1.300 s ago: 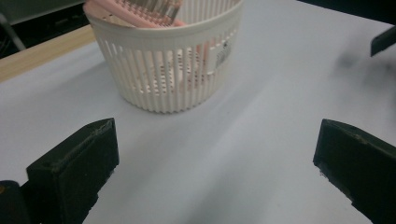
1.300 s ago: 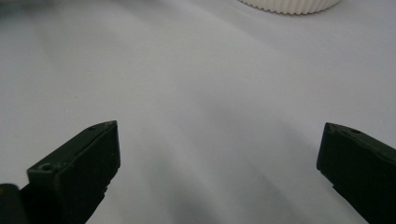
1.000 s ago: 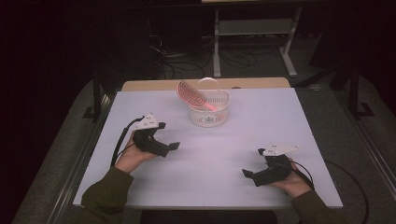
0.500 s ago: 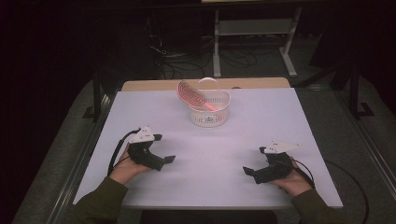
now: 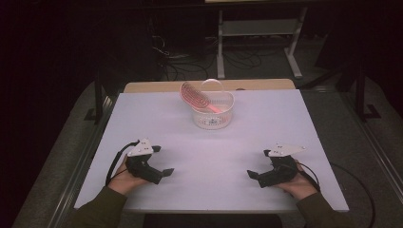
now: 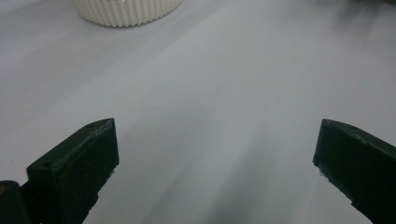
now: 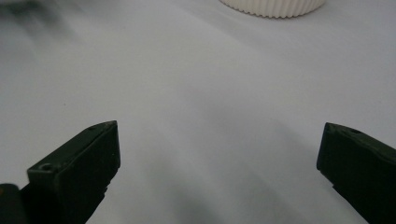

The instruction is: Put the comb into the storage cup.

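- High view: a person is holding the left gripper (image 5: 164,174) near the front left corner of the desk (image 5: 157,114), its black tips pointing toward the middle of the surface. How far its jaws are parted cannot be told from here.
- High view: the right gripper (image 5: 253,176) is sitting near the front right corner, pointing inward toward the other tool, with a grey three-cornered plate on top and a cable trailing off toward the right edge.
- High view: a white ribbed basket (image 5: 214,118) is standing near the middle of the far edge, well apart from both grippers. A pink brush (image 5: 196,95) is lying in it, its head leaning up over the basket's left rim.
- Left gripper view: the two black jaws are standing wide apart, with nothing but bare desk (image 6: 219,107) between them. The ribbed wall of the basket (image 6: 126,11) is showing at the top, left of centre.
- Right gripper view: the jaws are likewise spread wide and gripping nothing, over bare desk (image 7: 210,107). The basket (image 7: 275,7) is showing at the top, right of centre.
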